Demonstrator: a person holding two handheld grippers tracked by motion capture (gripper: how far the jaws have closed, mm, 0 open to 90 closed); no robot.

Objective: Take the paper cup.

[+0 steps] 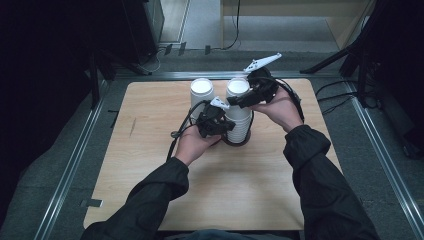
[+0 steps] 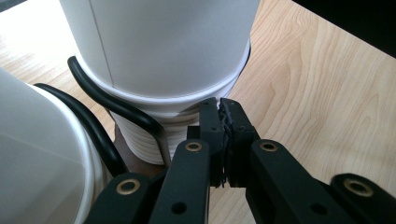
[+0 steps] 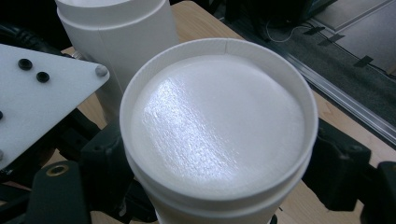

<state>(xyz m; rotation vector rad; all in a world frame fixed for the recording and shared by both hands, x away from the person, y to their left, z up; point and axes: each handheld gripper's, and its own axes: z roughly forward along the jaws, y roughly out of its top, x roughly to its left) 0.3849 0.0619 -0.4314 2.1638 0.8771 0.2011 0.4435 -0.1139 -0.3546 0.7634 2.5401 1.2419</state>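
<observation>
We had a pale wooden desk [image 1: 150, 165] set on grey carpet [image 1: 45, 165], metal rails [image 1: 70, 160] along both sides. Two stacks of upturned white paper cups stood near the far edge, the front half bare. Left tool [image 1: 226, 125] was clenched empty beside the right stack [image 1: 239, 117]; right tool [image 1: 235, 100] grasped its top cup [image 3: 219, 126]. The left stack [image 1: 202, 92] stood just beside.

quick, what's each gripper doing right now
left gripper: shut, jaws pressed together, holding nothing, tips at the base of a stack of upside-down white cups.
right gripper: jaws on either side of the top cup, gripping it.
</observation>
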